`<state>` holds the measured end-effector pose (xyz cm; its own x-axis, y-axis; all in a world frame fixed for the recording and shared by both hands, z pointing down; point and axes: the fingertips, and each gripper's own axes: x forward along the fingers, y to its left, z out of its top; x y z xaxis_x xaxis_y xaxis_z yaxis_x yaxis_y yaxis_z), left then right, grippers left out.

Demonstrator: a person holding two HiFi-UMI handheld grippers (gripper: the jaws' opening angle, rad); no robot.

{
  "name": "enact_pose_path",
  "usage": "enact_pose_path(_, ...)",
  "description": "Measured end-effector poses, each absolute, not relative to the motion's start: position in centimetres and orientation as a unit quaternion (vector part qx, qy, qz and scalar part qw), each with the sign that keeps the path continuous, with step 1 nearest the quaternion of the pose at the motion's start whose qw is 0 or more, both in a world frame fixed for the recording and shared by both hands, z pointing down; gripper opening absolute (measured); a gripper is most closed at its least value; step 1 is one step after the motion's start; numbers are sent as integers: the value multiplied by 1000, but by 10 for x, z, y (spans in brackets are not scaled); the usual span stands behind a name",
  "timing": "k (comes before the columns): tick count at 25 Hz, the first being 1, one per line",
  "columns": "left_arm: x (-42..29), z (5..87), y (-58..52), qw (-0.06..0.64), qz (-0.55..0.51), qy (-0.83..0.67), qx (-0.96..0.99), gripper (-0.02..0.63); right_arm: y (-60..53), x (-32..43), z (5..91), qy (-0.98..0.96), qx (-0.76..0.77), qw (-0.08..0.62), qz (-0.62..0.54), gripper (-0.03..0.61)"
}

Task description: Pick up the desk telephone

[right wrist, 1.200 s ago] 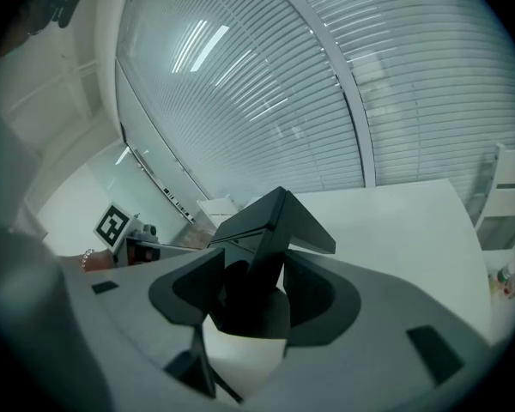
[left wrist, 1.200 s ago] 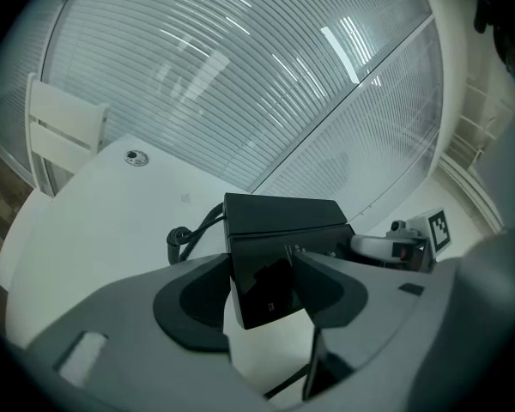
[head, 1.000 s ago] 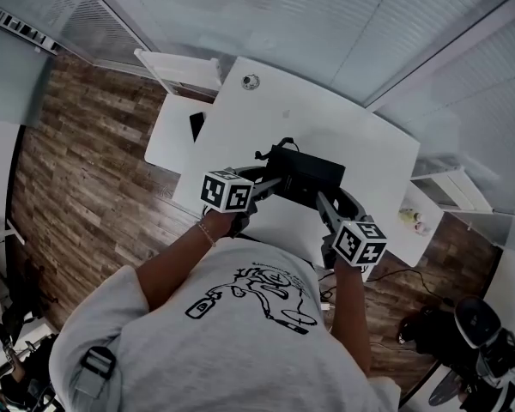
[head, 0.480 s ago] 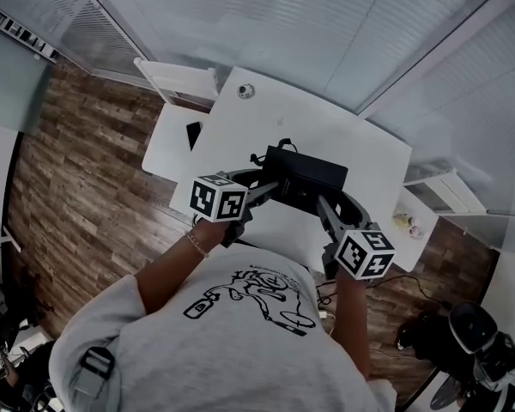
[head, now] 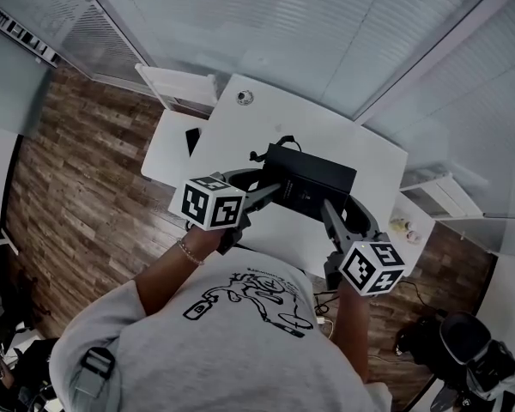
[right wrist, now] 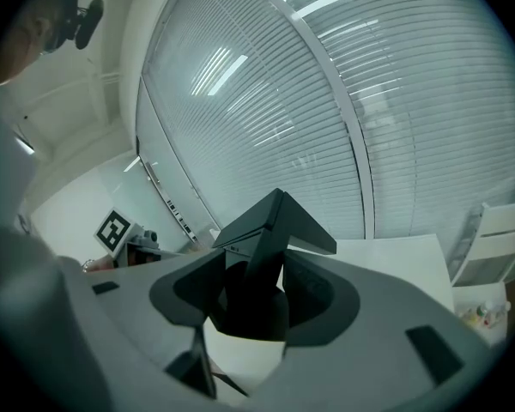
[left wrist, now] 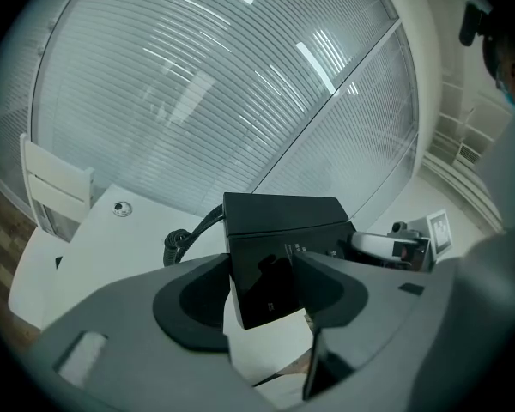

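Note:
The black desk telephone (head: 311, 181) hangs above the white desk (head: 369, 157), clamped from both ends. My left gripper (head: 273, 192) is shut on its left end, and the left gripper view shows the glossy body (left wrist: 279, 230) pinched between the left gripper's (left wrist: 262, 286) pads. My right gripper (head: 328, 206) is shut on the right end, where the right gripper view has the tilted phone corner (right wrist: 270, 226) filling the right gripper's (right wrist: 253, 294) gap. A coiled cord (left wrist: 178, 243) trails from the phone's far left side toward the desk.
A small round object (head: 244, 97) lies near the desk's far corner. A white chair (head: 176, 80) and a low white side table (head: 167, 140) stand to the left. A shelf with small items (head: 409, 223) is at the right, and an office chair (head: 472, 350) at the bottom right.
Both grippers have risen together with the telephone between them, so it now hangs higher above the desk. The grip on each end is unchanged.

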<state>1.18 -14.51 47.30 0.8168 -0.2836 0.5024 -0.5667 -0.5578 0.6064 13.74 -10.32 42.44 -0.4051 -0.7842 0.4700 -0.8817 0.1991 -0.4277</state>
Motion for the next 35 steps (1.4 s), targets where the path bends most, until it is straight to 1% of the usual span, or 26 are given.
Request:
enact_pose_path(12,9,443,-143,387,162,-247,873,224,-101,135,393,-779,547,56,303,199)
enact_pose_path(35,10,446,-143,394,162,-246,871,224,-102,136,393,-779,548,50,300,192)
